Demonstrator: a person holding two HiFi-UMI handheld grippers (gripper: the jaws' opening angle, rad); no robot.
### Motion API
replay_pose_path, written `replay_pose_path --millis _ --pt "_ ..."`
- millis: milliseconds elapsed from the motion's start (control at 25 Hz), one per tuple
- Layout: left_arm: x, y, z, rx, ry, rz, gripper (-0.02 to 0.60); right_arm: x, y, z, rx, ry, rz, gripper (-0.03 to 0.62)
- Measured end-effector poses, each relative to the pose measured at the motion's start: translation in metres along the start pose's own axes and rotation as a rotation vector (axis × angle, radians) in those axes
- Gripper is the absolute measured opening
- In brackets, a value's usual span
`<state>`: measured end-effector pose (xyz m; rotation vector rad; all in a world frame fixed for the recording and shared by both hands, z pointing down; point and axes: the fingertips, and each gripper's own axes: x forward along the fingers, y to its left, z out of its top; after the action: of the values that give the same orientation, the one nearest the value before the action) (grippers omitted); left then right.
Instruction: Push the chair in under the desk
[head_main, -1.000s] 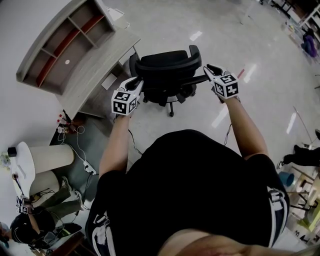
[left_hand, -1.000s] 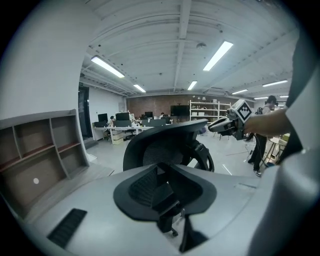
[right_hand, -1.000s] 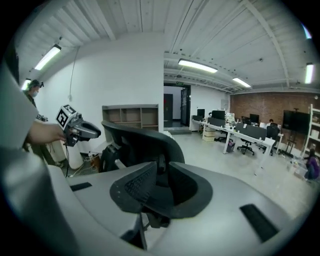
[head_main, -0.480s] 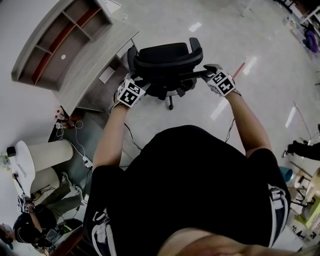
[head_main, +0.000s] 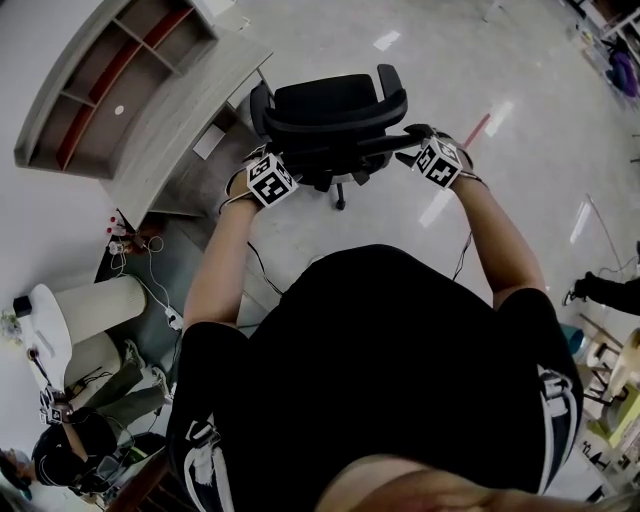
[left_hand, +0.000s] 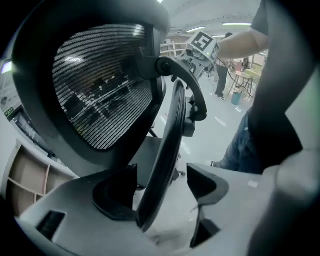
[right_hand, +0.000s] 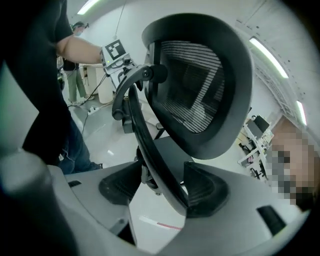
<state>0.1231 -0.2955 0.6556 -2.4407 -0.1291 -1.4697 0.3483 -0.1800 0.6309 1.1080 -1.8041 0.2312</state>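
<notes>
Between each pair of jaws sits an office chair (head_main: 335, 115) armrest (left_hand: 167, 140); left gripper (left_hand: 160, 187) and right gripper (right_hand: 157, 185) jaws just opened, apart, unclamped. Chair not under tabletop (head_main: 180, 115) yet; we've the whole push left.

Mesh chair back (left_hand: 100, 85), wooden desk (head_main: 175, 120), glossy floor (head_main: 440, 60)

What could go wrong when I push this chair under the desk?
The left tongs and right tongs have just been opening, with the curved back bar of the black mesh office chair loose inside each: a push may slip. The chair stands sideways to the grey wooden desk and may strike its edge.
</notes>
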Motion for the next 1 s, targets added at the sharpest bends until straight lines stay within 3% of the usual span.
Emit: replay_pose_path --millis 360,640,800,1000 --pt "0.029 0.007 -0.018 0.067 0.119 -0.007 0.308 0.031 -0.002 -0.009 -0.070 0.071 0.019 0.261" --pt "0.041 0.001 -0.025 0.161 0.221 -0.005 0.308 0.043 0.001 -0.016 -0.223 0.149 0.029 0.273" --pt "0.049 -0.002 -0.026 0.183 0.239 -0.030 0.308 0.056 0.003 -0.025 -0.316 0.213 0.038 0.273" --pt "0.061 -0.004 -0.030 0.226 0.268 -0.040 0.308 0.070 0.006 -0.035 -0.348 0.264 0.069 0.273"
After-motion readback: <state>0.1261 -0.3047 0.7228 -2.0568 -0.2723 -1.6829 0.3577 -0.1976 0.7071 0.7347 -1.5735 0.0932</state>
